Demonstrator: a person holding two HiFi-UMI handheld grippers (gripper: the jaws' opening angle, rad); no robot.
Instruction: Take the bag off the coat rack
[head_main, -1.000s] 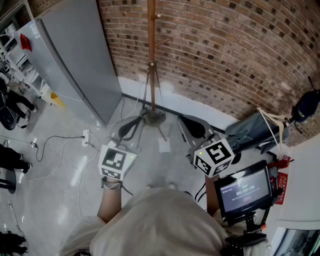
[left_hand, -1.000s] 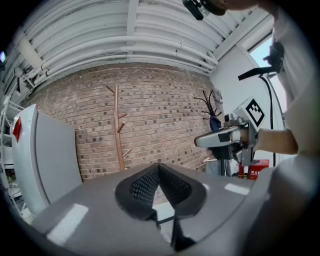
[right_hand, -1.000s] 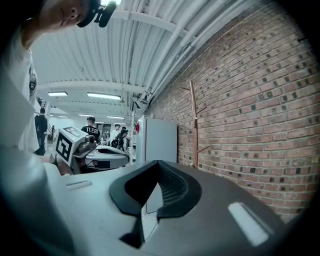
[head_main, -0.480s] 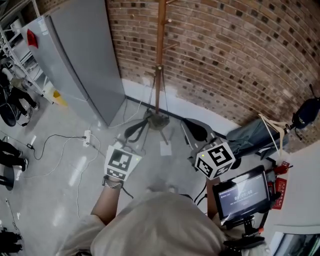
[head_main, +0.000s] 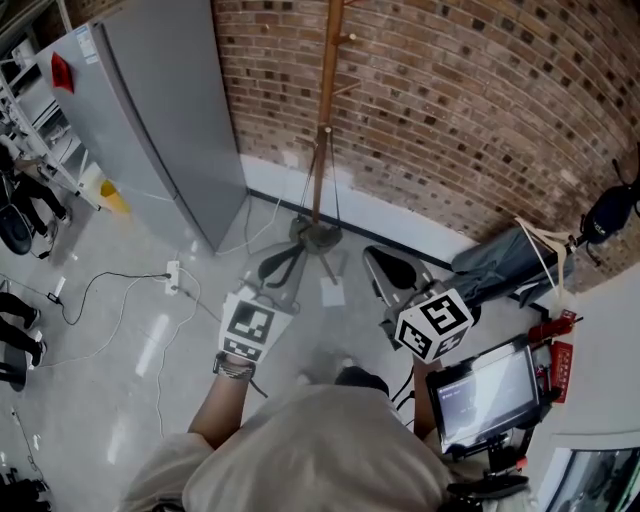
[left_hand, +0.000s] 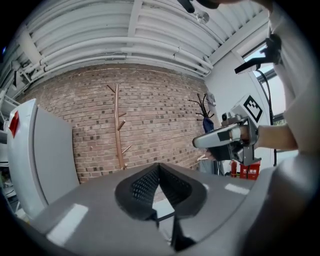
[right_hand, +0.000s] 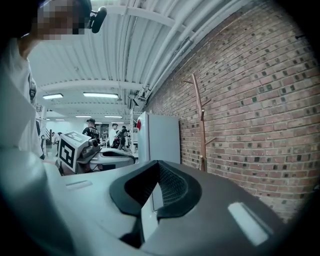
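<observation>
A bare wooden coat rack (head_main: 327, 110) stands against the brick wall, its pegs empty where they show; it also shows in the left gripper view (left_hand: 118, 125) and the right gripper view (right_hand: 199, 120). A dark blue bag-like thing (head_main: 610, 212) hangs at the far right; in the left gripper view this dark thing (left_hand: 208, 123) hangs on a black branched rack. My left gripper (head_main: 282, 262) and right gripper (head_main: 388, 268) are held side by side above the floor, short of the wooden rack's base. The left gripper (left_hand: 160, 168) is shut and holds nothing. The right gripper (right_hand: 159, 169) is likewise shut and holds nothing.
A tall grey cabinet (head_main: 150, 110) stands left of the rack. A power strip (head_main: 172, 274) with cables lies on the floor, and a white sheet (head_main: 332, 292) lies near the rack's base. At the right are a monitor (head_main: 486, 392), red extinguishers (head_main: 556, 346) and a grey bundle (head_main: 500, 264). People stand at the left edge.
The head view has shifted so that more of the wooden rack's upper pole shows. Both grippers have drifted slightly with it and stay shut.
</observation>
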